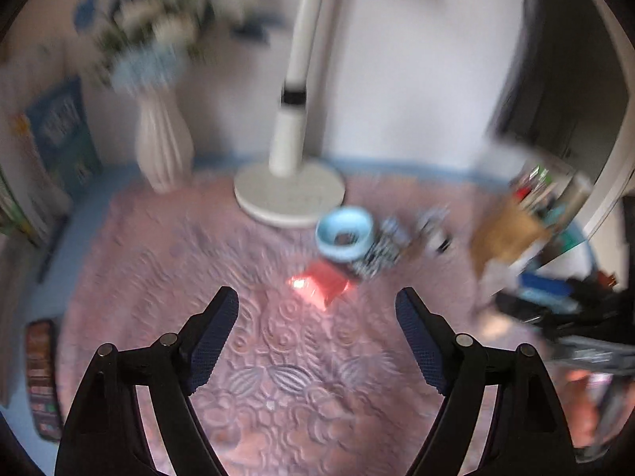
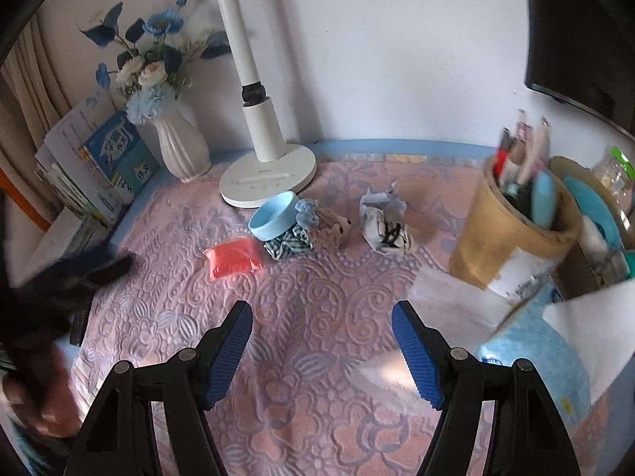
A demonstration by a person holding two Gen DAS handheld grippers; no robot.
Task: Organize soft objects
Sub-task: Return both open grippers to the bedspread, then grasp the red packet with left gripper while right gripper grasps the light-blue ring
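Both jaws of the right gripper (image 2: 321,337) are being held wide, empty, over the pink embossed cloth (image 2: 301,357); the left gripper (image 1: 317,329) likewise. Soft items are lying ahead: red pouch (image 2: 234,256), checked scrunchie (image 2: 287,245) touching the blue bowl (image 2: 274,220). One item should be approached squarely, cloth avoided.

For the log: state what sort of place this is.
Probably a home desk or study corner: a desk lamp, stacked books against the wall, a pen holder, and a pink patterned cloth covering the surface.
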